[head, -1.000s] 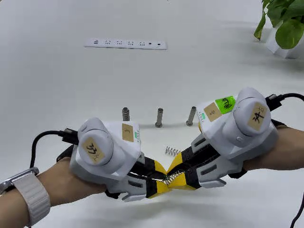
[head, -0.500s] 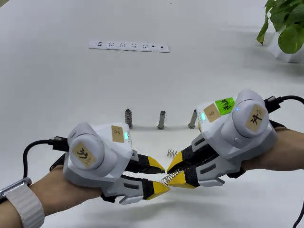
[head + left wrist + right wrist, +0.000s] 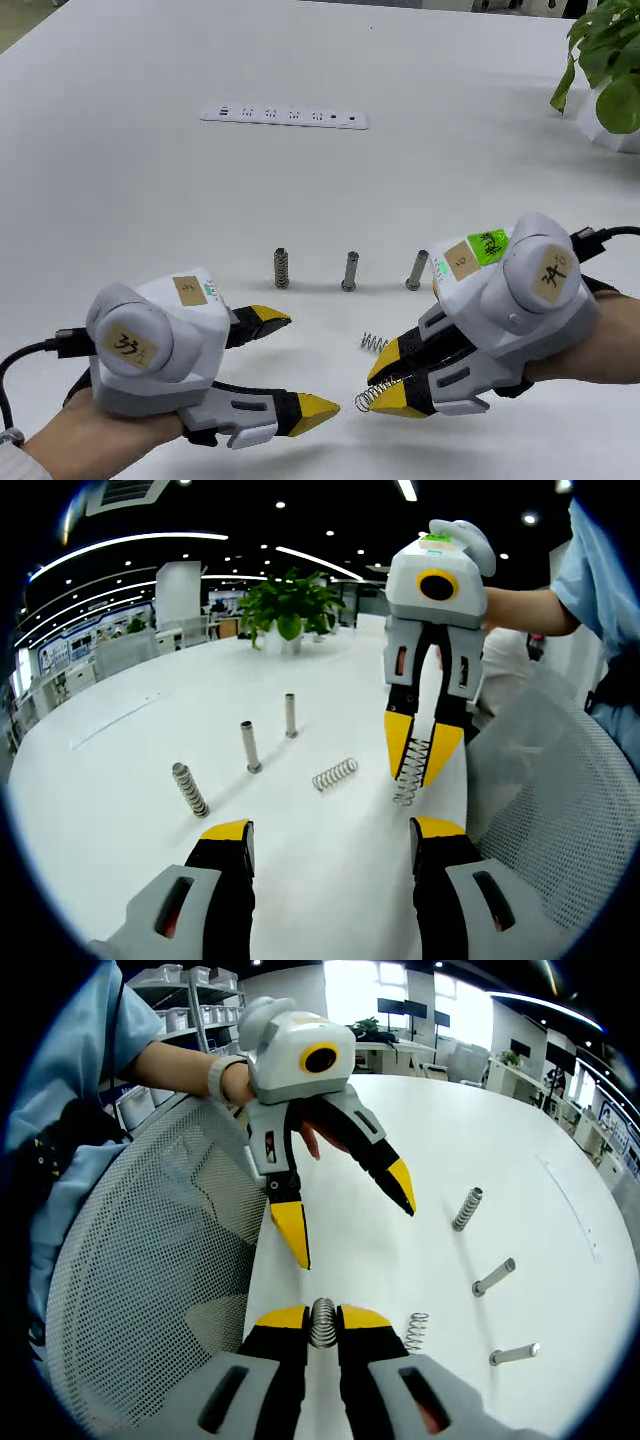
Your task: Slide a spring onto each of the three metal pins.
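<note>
Right hand-held gripper [image 3: 388, 387] pinches a spring [image 3: 371, 394] between its yellow tips; left hand-held gripper [image 3: 306, 362] stands wide, holding nothing. Just beyond, a loose spring [image 3: 374, 343] lies on the counter [image 3: 150, 200]. Farther on, the left pin [image 3: 281, 267] wears a spring; the middle pin [image 3: 350, 271] and right pin [image 3: 417, 270] are bare.

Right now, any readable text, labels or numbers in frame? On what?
"33", handwritten, uncertain: end-cap sticker on the left gripper.
On the right gripper, large tan sticker and green sticker: handwriting illegible.
Both grippers' small tan labels: too small.
On the power strip: nothing legible.
</note>
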Motion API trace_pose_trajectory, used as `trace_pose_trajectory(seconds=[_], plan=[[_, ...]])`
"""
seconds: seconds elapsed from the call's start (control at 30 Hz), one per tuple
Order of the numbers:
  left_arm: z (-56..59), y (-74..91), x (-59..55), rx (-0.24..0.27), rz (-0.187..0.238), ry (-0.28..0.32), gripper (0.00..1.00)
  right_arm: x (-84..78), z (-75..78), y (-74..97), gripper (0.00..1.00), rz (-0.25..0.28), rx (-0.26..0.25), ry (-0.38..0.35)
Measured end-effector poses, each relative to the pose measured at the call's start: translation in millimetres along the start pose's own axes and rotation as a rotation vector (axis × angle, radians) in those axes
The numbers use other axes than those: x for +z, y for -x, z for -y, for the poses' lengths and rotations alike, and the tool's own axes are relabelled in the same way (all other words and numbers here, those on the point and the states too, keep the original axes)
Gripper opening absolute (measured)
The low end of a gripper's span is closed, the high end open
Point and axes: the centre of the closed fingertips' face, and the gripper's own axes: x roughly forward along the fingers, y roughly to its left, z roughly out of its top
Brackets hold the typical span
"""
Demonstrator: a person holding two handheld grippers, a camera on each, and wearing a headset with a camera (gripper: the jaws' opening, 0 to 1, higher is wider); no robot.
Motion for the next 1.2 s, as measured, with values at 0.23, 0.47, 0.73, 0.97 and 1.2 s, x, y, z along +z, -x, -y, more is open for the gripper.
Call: trace_pose_trajectory(seconds=[0.23, 0.47, 0.73, 0.97, 1.2], plan=[[-24.9, 11.5, 2.6, 0.127, 0.051, 0.092, 0.86, -0.2, 3.7, 3.3, 0.12, -0.01, 0.003, 0.003], [-40.5, 22.5, 4.1, 0.196, 0.095, 0.134, 1.0, -1.9, 10.1, 7.3, 0.12, -0.04, 0.008, 0.024], [-49.2, 25.5, 0.8, 0.232, 0.073, 0.102, 1.0, 0.8, 23.0, 12.5, 0.12, -0.083, 0.005, 0.063], [-48.1, 25.1, -1.0, 0.239, 0.052, 0.079, 1.0, -1.6, 40.1, 22.0, 0.12, -0.173, -0.002, 0.138], [-51.4, 28.9, -0.5, 0.241, 0.066, 0.097, 1.0, 8.4, 67.3, 35.1, 0.12, -0.225, -0.039, 0.209]])
